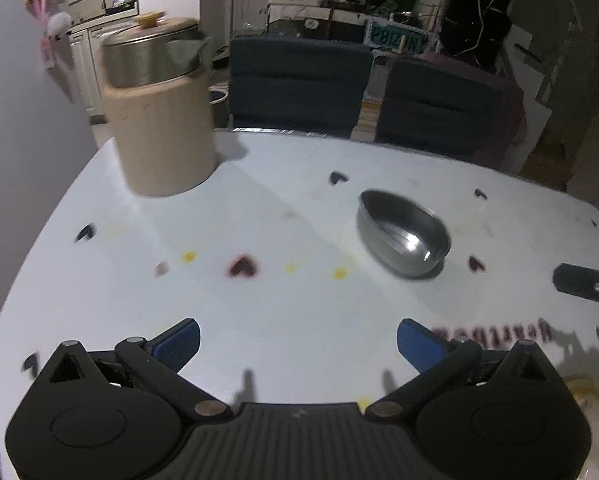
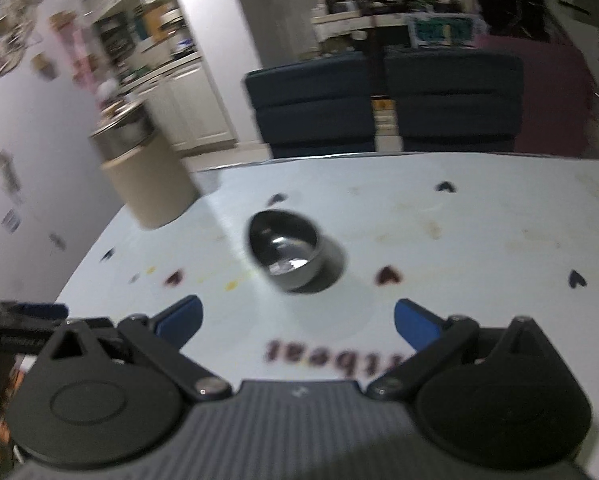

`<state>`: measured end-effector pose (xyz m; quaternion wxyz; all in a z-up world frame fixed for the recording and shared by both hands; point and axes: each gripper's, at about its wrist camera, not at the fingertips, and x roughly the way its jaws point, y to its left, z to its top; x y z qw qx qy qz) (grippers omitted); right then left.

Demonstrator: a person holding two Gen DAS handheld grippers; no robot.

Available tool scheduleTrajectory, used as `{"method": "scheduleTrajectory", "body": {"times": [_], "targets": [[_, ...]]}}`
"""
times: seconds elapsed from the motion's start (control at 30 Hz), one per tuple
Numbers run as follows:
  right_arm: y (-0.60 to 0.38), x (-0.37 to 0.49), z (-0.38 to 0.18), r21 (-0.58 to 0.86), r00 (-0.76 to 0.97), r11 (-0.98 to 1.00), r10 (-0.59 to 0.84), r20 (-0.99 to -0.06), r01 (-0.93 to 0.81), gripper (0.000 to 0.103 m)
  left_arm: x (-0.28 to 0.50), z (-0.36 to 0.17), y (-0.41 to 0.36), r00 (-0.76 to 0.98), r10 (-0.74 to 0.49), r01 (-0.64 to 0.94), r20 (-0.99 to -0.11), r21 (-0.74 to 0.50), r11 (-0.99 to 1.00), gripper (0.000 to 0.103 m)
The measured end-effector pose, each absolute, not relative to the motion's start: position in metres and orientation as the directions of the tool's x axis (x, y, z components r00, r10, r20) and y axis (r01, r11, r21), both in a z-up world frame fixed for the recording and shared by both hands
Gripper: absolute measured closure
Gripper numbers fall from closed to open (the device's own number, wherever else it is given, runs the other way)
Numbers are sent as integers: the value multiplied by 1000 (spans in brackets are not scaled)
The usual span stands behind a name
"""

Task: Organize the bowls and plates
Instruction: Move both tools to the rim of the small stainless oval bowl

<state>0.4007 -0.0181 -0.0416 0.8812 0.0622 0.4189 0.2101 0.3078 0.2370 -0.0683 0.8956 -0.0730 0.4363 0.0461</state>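
Observation:
A small steel bowl (image 1: pixel 405 234) stands alone on the white table (image 1: pixel 283 312), ahead and to the right of my left gripper (image 1: pixel 297 344). That gripper is open, blue pads wide apart, nothing between them. In the right wrist view the same steel bowl (image 2: pixel 285 250) sits just ahead and slightly left of my right gripper (image 2: pixel 297 322), which is also open and holds nothing. A clear glass dish rim (image 1: pixel 595 420) shows at the lower right edge of the left wrist view. Part of the right gripper's finger (image 1: pixel 587 286) juts in from the right.
A beige cylindrical container with a steel pot and lid on top (image 1: pixel 161 120) stands at the table's far left corner, blurred in the right view (image 2: pixel 149 178). Two dark chairs (image 1: pixel 299 84) line the far edge. The tablecloth has heart prints and lettering (image 2: pixel 319 350).

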Motion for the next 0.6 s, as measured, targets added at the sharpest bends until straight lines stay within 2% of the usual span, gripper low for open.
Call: {"method": "scheduleTrajectory", "body": {"times": [0.23, 0.4, 0.6], "targets": [[-28, 456, -63, 380, 516, 896, 443, -733, -229, 1, 349, -81, 221, 646, 15, -159, -763, -115, 981, 0], [-13, 485, -83, 439, 479, 882, 463, -745, -169, 24, 372, -92, 222, 651, 2, -186, -759, -156, 970, 0], [13, 498, -111, 451, 436, 876, 479, -762, -174, 47, 391, -112, 227, 622, -3, -214, -783, -173, 961, 5]]}}
